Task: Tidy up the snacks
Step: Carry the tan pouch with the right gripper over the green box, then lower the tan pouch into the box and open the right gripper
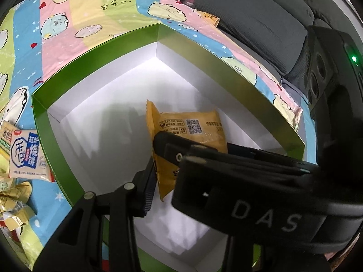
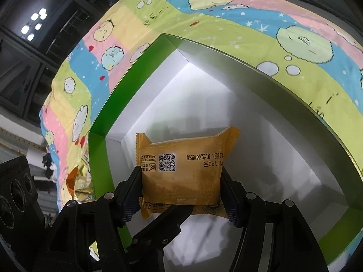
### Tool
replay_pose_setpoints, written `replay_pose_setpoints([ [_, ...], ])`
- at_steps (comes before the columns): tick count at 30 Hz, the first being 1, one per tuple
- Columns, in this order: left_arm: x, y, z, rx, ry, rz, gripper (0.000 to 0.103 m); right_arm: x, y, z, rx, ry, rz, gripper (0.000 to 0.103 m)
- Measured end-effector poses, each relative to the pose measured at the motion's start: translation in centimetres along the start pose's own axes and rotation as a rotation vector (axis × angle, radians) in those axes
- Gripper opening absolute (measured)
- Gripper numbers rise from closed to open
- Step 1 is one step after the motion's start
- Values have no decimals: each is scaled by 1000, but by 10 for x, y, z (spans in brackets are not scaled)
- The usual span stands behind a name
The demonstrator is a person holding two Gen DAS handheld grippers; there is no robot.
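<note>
An orange snack packet (image 2: 181, 172) with a QR code hangs over the white floor of a green-walled box (image 2: 127, 86). My right gripper (image 2: 180, 176) is shut on the packet, one pad on each side. In the left wrist view the same packet (image 1: 188, 127) is low in the box (image 1: 127, 37), and the right gripper (image 1: 195, 145) crosses in front of the camera. My left gripper (image 1: 165, 181) reaches in from below. Its left finger (image 1: 147, 188) lies against the packet's lower edge, and its other finger is hidden behind the right gripper. One left finger (image 2: 163, 224) shows under the packet.
Loose snack packets (image 1: 27, 156) lie on the cartoon-print cloth (image 1: 90, 11) left of the box, with more of them (image 2: 79, 183) beside its left wall. Grey sofa cushions (image 1: 261, 22) rise at the back right, a yellow cup (image 1: 213, 19) at their foot.
</note>
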State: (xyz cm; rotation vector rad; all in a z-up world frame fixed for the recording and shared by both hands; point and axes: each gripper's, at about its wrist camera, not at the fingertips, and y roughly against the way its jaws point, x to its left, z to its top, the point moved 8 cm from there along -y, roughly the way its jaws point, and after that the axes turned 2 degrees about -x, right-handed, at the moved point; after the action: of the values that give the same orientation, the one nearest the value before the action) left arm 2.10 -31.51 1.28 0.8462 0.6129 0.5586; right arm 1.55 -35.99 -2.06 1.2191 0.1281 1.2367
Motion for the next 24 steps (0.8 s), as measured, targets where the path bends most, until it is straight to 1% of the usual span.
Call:
replay_pose_setpoints([
  [6,11,7,-6,-8,-20,-2,41,15,-6,-8,-13,7,-14,66],
  [10,14,10,-6,-13,-22,-17,40,17,-5,-9,-32,-1,-40,66],
  [14,11,15,-3,-37,-15,-33,39,17,-1,-6,-53,-1,-60,66],
  [16,8,22,-2,-40,-16,-32,42,17,4,-6,-67,1,-86,69],
  [18,5,32,-2,-44,-1,-80,48,18,13,-4,-94,17,-107,73],
  [19,4,36,-3,-50,6,-95,49,21,17,-3,-105,25,-104,74],
  [21,2,54,-2,-84,9,-118,54,27,28,-1,-119,26,-90,80],
  [24,2,80,-3,-135,8,-120,62,45,45,1,-157,56,-63,81],
])
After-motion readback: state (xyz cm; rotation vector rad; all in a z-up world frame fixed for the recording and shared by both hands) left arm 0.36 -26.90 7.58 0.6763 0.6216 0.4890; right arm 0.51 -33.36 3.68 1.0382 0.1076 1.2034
